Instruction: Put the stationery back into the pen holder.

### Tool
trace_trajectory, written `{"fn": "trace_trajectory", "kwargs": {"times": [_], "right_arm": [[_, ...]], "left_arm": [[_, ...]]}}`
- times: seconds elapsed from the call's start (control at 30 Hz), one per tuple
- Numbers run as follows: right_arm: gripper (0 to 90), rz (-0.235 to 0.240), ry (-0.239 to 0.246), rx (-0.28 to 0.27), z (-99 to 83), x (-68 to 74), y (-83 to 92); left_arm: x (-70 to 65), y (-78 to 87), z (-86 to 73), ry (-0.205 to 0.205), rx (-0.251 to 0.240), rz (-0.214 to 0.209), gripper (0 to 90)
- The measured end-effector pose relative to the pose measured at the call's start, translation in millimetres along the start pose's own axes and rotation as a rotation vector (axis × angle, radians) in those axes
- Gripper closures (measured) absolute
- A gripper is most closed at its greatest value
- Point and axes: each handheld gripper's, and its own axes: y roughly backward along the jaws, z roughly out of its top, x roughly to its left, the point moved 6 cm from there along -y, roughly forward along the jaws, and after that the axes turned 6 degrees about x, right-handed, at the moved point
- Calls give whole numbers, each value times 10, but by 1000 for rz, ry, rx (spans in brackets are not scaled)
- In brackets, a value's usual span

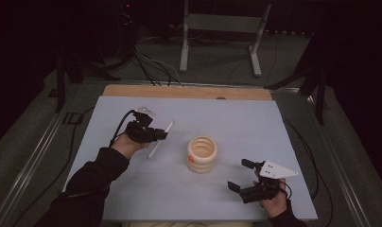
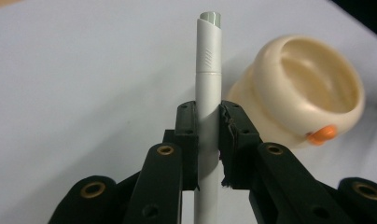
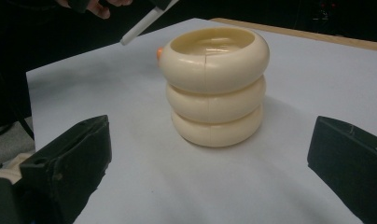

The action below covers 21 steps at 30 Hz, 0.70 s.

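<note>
A cream ringed holder with a small orange knob stands upright at the table's middle. My left gripper hangs above the table to its left, shut on a white pen. In the left gripper view both pads clamp the white pen at mid-length, its greenish tip pointing away, with the cream holder just right of it. My right gripper rests near the front right, open and empty, facing the holder. The pen's end shows at the top of the right gripper view.
A pale blue mat covers the wooden table. Metal stand legs and cables lie on the floor beyond the far edge. Cables trail from both grippers off the mat's sides.
</note>
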Motion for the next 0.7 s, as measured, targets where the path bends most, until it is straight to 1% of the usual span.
{"fn": "trace_trajectory", "kwargs": {"times": [0.27, 0.3, 0.33, 0.37, 0.4, 0.47, 0.5, 0.53, 0.57, 0.7], "right_arm": [[0, 1, 1, 0, 1, 0, 5], [0, 1, 1, 0, 2, 0, 5], [0, 1, 1, 0, 2, 0, 5], [0, 0, 2, 1, 2, 0, 5], [0, 1, 2, 2, 1, 0, 5], [0, 1, 2, 3, 0, 1, 4], [0, 2, 3, 4, 1, 2, 4], [0, 2, 4, 4, 1, 2, 4], [0, 2, 3, 4, 1, 2, 4], [0, 0, 2, 3, 2, 0, 8]], "left_arm": [[-93, 117, 115, -29, -104, -20, 792], [-103, 127, 126, -33, -118, -18, 792], [-103, 127, 126, -33, -118, -18, 792], [-120, 142, 147, -36, -144, -29, 792], [-130, 148, 156, -38, -156, -35, 792], [-137, 159, 168, -46, -169, -27, 791], [-145, 167, 177, -39, -180, -38, 792], [-151, 178, 184, -45, -194, -43, 792], [-157, 189, 191, -51, -209, -38, 792], [-177, 224, 215, -58, -254, -51, 791]]}}
